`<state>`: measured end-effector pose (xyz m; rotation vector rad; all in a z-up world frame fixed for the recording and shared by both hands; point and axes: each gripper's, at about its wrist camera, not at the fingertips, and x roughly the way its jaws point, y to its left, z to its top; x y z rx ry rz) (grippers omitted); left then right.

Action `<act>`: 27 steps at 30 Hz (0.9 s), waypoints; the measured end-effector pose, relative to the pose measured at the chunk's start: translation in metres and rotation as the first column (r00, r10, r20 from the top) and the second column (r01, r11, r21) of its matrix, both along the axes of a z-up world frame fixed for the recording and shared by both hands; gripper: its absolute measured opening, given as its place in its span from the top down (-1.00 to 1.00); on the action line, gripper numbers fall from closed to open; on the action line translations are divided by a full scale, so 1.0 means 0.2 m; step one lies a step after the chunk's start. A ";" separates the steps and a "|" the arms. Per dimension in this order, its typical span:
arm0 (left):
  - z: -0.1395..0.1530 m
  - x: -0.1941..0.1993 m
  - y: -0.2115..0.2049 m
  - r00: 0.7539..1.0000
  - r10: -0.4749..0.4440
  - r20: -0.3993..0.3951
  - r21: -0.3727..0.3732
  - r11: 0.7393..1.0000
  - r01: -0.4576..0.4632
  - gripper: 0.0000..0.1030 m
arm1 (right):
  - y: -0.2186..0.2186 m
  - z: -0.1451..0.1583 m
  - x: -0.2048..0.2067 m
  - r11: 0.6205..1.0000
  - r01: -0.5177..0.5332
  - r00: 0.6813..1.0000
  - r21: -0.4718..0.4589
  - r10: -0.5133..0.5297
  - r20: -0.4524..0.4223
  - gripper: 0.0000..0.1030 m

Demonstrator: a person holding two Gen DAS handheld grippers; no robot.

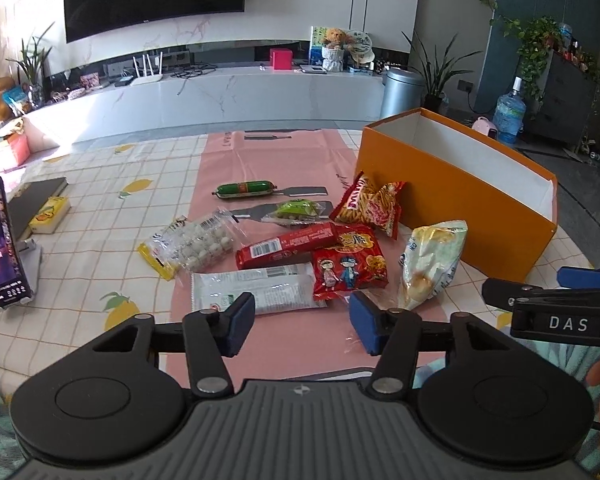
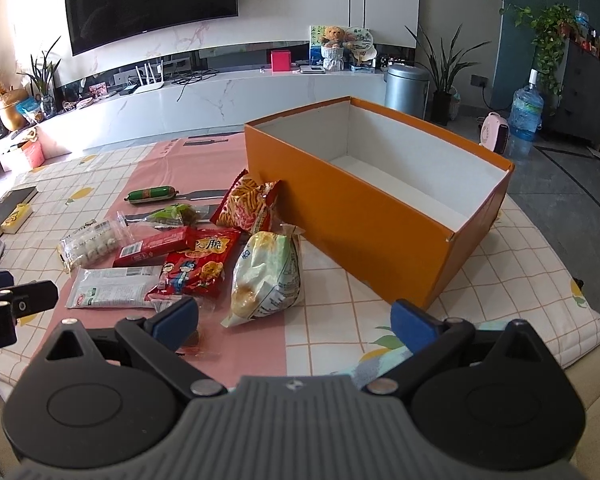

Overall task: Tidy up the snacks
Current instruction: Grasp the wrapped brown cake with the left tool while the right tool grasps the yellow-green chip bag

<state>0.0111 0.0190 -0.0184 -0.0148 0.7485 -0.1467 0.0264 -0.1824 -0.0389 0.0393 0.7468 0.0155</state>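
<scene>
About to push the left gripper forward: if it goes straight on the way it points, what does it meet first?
Most likely the red cartoon snack packet, which lies just ahead between the open left gripper fingers, with the white wrapper close beside it. Depth is hard to judge through the fisheye.

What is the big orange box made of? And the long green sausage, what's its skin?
The orange box looks like stiff cardboard: matte orange outside, plain white inside, with thin straight walls and a folded corner seam. The green sausage seems wrapped in shiny plastic film, since light glints along it and its ends are pinched shut.
</scene>
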 end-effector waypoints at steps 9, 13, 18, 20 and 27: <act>-0.11 0.11 -0.03 0.989 -0.113 -0.095 -0.202 0.975 0.092 -0.11 | -0.01 -0.11 0.11 0.999 -0.040 0.998 0.032 0.042 -0.047 -0.36; -0.20 0.19 -0.08 0.980 -0.127 -0.151 -0.191 0.977 0.097 -0.11 | -0.06 -0.14 0.20 0.997 -0.041 0.998 0.065 0.044 -0.054 -0.30; -0.29 0.28 -0.16 0.974 -0.134 -0.180 -0.172 0.980 0.103 -0.11 | -0.08 -0.19 0.32 0.992 -0.050 0.996 0.112 0.059 -0.073 -0.28; -0.32 0.32 -0.18 0.974 -0.130 -0.188 -0.154 0.983 0.101 -0.11 | -0.08 -0.21 0.37 0.991 -0.052 0.995 0.124 0.063 -0.080 -0.28; -0.39 0.40 -0.26 0.973 -0.111 -0.201 -0.111 0.990 0.090 -0.17 | -0.06 -0.30 0.52 0.982 -0.056 0.991 0.181 0.076 -0.108 -0.29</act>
